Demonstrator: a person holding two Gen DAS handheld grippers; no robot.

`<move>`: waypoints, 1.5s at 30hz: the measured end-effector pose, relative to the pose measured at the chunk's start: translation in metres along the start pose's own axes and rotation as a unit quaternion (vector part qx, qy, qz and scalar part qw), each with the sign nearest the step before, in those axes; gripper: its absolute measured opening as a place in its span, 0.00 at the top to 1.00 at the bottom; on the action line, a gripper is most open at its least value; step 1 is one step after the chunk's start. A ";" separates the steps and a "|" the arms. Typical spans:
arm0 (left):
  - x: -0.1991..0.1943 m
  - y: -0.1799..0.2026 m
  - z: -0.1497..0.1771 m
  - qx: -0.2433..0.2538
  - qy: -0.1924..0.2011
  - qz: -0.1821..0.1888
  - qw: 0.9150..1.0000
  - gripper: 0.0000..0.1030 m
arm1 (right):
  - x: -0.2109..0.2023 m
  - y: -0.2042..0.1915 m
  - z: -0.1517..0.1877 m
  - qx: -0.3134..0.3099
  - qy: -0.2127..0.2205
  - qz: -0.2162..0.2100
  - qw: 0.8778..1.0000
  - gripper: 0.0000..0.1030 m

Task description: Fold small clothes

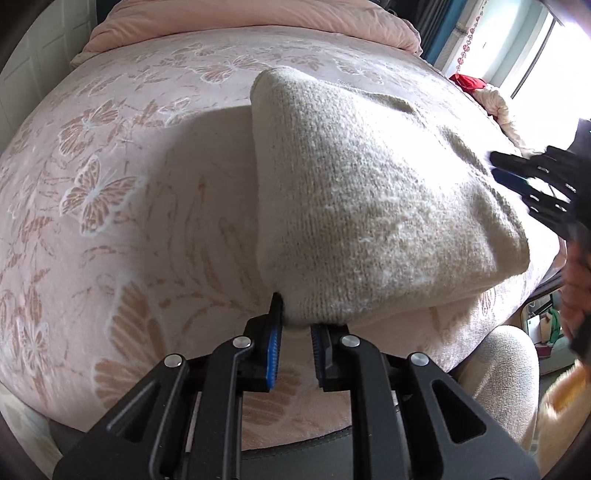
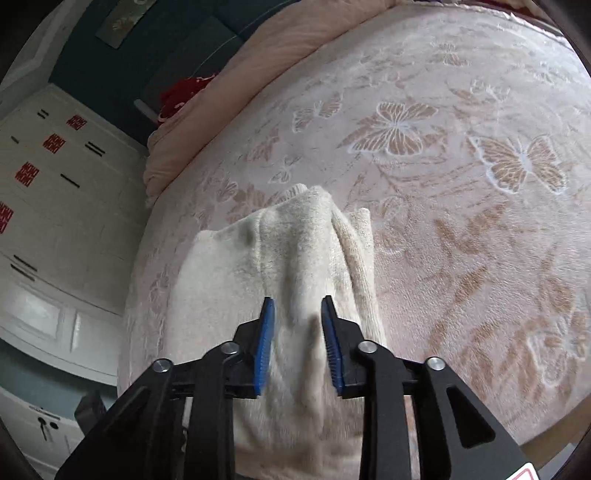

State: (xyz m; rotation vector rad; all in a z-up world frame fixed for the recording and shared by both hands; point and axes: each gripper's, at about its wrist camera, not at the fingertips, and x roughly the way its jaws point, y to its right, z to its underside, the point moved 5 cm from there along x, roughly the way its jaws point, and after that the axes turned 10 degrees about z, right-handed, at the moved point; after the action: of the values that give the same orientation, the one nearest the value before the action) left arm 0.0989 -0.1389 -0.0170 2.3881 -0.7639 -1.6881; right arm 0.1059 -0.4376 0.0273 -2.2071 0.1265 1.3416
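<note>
A cream knitted garment (image 1: pixel 369 192) lies folded on the pink butterfly-print blanket (image 1: pixel 110 184). My left gripper (image 1: pixel 295 332) pinches its near corner between the blue pads and holds that edge lifted. My right gripper (image 1: pixel 517 173) shows at the garment's far right edge in the left wrist view. In the right wrist view the right gripper (image 2: pixel 297 310) has its jaws apart over a raised fold of the garment (image 2: pixel 295 258), with cloth lying between the pads; whether they press it I cannot tell.
A rolled pink duvet (image 1: pixel 258 18) lies along the head of the bed. A red item (image 1: pixel 471 82) and a window are at the far right. White cabinets (image 2: pixel 55 184) stand beside the bed. A person's knee (image 1: pixel 498 369) is at the bed's edge.
</note>
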 end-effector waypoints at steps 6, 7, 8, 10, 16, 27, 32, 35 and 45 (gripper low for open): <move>0.000 0.002 0.002 -0.001 0.006 -0.009 1.000 0.86 | -0.008 0.004 0.058 -0.013 -0.037 0.007 0.999 0.40; 0.001 0.002 0.002 -0.002 0.006 -0.012 1.000 0.86 | -0.003 0.002 0.065 -0.017 -0.039 0.010 0.999 0.40; 0.001 0.003 0.002 -0.003 0.006 -0.014 1.000 0.86 | 0.004 -0.001 0.072 -0.026 -0.042 0.019 0.999 0.40; -0.001 0.005 0.003 -0.003 0.003 -0.018 1.000 0.86 | 0.013 -0.008 0.075 -0.035 -0.043 0.027 0.998 0.86; -0.010 0.014 0.001 0.006 0.001 -0.012 1.000 0.85 | -0.046 -0.017 0.049 -0.051 0.042 0.029 0.997 0.89; -0.037 0.028 0.011 0.029 0.005 -0.004 1.000 0.83 | -0.035 0.015 0.072 -0.054 0.017 0.078 0.995 0.76; -0.097 0.056 -0.007 0.042 0.076 0.039 0.995 0.82 | -0.065 -0.004 0.070 -0.095 0.050 0.081 0.991 0.88; -0.083 0.067 -0.028 0.041 0.074 0.036 0.996 0.77 | -0.057 -0.020 0.069 -0.094 0.042 0.049 0.993 0.85; 0.008 0.048 -0.052 0.018 0.020 -0.006 1.000 0.75 | 0.031 0.002 0.050 -0.089 -0.005 0.104 0.991 1.00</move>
State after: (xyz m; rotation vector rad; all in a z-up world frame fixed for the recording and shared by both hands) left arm 0.1325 -0.1944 0.0135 2.4476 -0.7813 -1.6401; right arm 0.0811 -0.4083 -0.0177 -2.3881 0.2492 1.5289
